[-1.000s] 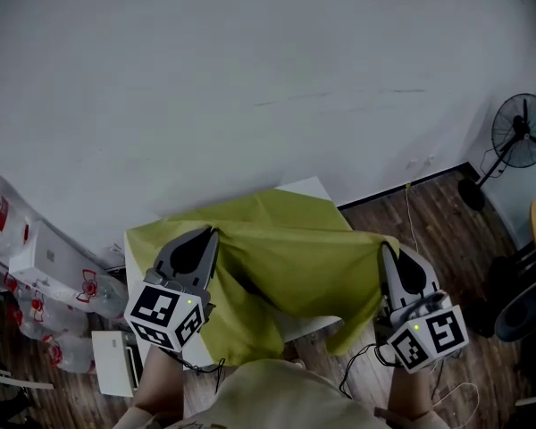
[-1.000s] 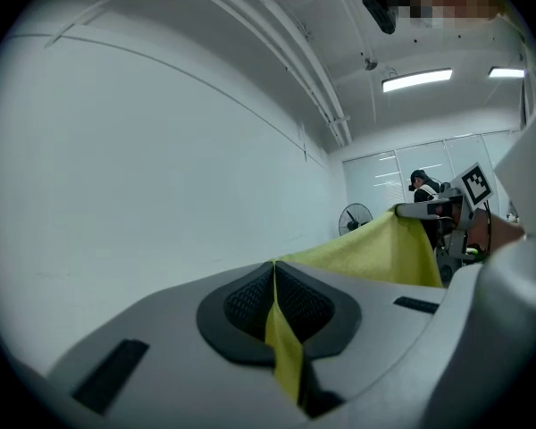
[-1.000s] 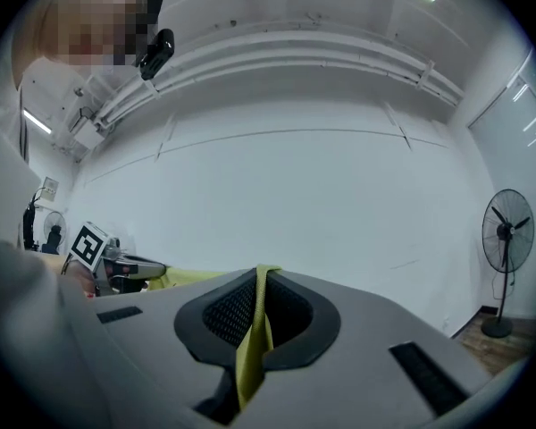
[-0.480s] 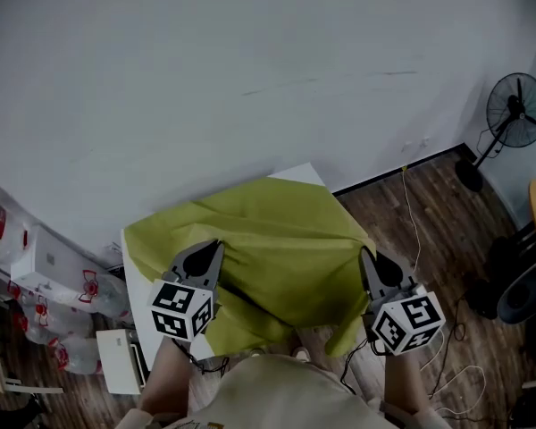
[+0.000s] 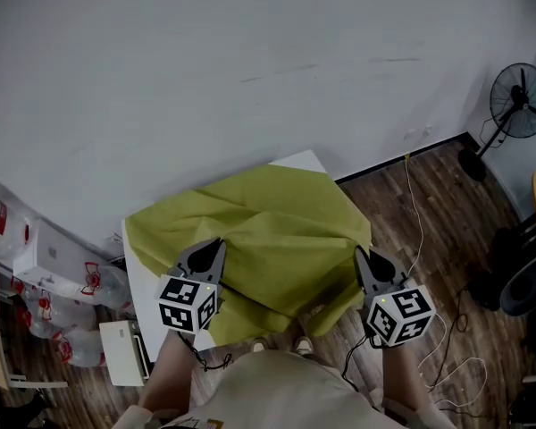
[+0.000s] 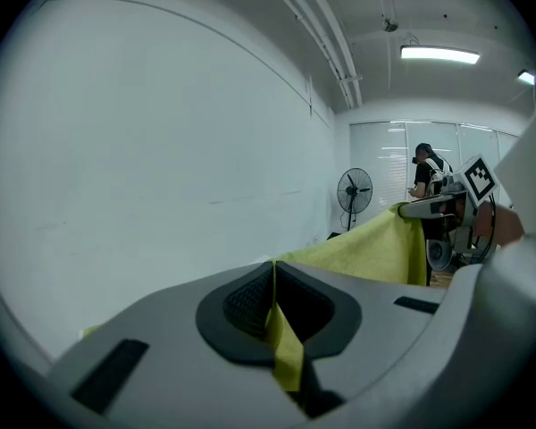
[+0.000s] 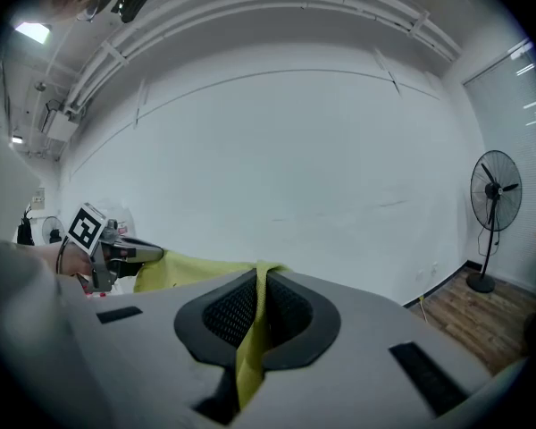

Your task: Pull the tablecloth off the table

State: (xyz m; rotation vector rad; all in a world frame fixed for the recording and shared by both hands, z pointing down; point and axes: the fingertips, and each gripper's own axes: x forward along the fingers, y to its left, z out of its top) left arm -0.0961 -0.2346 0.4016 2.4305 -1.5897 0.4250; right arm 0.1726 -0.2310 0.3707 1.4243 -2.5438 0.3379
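1. Head view: the yellow-green tablecloth (image 5: 268,226) sits in the middle of the frame; its far part lies over the white surface (image 5: 146,286), which shows a bare strip at the left and a corner at the top; its near edge is raised and bunches toward the bottom of the frame.
2. The left gripper (image 5: 213,244) is at the lower left of the cloth; the left gripper view shows its jaws closed tight on a thin fold of the tablecloth, which runs up between the pads.
3. The right gripper (image 5: 362,259) is at the lower right of the cloth; the right gripper view shows the same grip, a narrow yellow fold clamped between closed jaws.
4. The two grips are well apart on the near edge, probably so that the cloth stays spread and slides as a sheet instead of roping into one strand; both grippers are close to the person's body, so the pull runs toward the bottom of the frame.
5. The task looks partway done, since much of the surface is covered; nothing can be seen standing on the cloth; each pinch holds little fabric, so a sharp tug could slip it free.
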